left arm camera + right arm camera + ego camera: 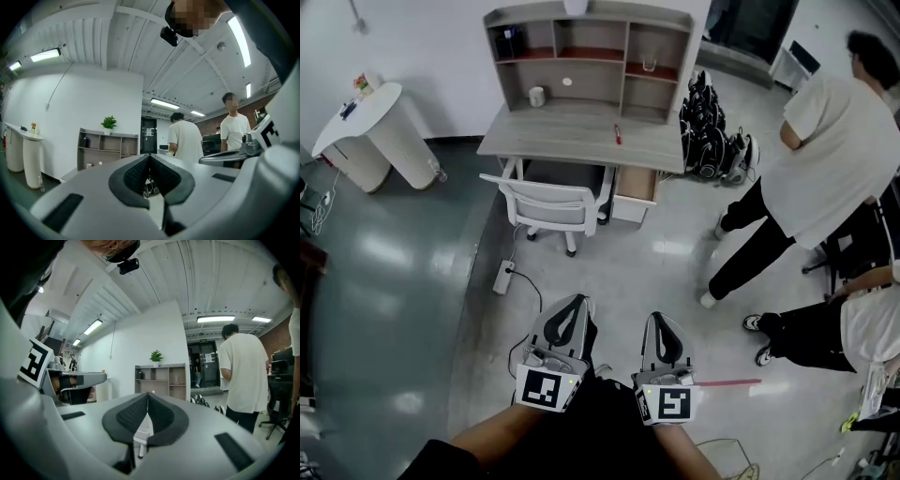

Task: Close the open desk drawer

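Drawer (pixel 636 186) stood open under the right end of the counter (pixel 572 139), far from left gripper (pixel 573 302) and right gripper (pixel 662 321), both closed empty; stiff, probably light-sliding, best pushed on its front.

Far ahead of the left claw (pixel 577 300) and the right claw (pixel 660 317), we see a grey counter (pixel 581 131) set against a white wall (pixel 431 47). It carries an open-shelved hutch (pixel 591 47) with a small potted plant (pixel 108 123) on top. A white chair (pixel 548 202) stands just before the counter. Ahead and left of the left claw we find a rounded white stand (pixel 380 131). The glossy grey floor (pixel 394 281) spreads beneath both claws. Above them, long light strips (pixel 46 55) line a ribbed white ceiling (pixel 117 33).
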A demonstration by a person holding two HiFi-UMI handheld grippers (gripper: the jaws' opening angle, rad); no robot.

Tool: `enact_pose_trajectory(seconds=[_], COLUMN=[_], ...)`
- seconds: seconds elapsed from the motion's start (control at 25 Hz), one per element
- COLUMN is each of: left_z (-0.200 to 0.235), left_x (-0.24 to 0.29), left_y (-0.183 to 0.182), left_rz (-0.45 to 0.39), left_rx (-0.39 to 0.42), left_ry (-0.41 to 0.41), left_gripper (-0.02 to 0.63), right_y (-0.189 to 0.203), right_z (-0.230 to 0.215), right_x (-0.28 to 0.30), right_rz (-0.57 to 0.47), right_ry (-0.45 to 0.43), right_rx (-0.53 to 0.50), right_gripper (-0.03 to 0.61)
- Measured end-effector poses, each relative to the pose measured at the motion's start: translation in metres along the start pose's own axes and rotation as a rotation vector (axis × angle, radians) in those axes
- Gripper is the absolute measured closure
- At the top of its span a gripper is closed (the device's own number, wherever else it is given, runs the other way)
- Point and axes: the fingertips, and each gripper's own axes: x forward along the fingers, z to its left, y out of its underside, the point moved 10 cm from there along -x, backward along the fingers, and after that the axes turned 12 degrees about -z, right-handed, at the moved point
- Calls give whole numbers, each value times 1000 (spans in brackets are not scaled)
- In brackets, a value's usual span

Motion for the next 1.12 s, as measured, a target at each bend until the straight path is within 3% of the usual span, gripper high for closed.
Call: enact_pose_trajectory(seconds=[0.08, 0.2, 0.48, 0.88, 1.12], left_z=[-1, -6, -3, 55, 88], left_x=[11, 33, 93, 176, 224], left_y=[5, 12, 36, 83, 103], left_rz=[-3, 8, -15, 28, 59], left_rx=[4, -63, -114, -134, -157], left_ry=[9, 13, 89, 73, 32], left_gripper=[603, 603, 603, 603, 603], right_y=[4, 9, 16, 40, 57], right_z=[-12, -26, -60, -82, -99], right_x=[5, 17, 67, 175, 235], right_rz=[-4, -11, -15, -2, 57], right_ry=[21, 39, 67, -19, -47], right_rx=[8, 1, -30, -45, -8], right_gripper=[563, 563, 563, 563, 563])
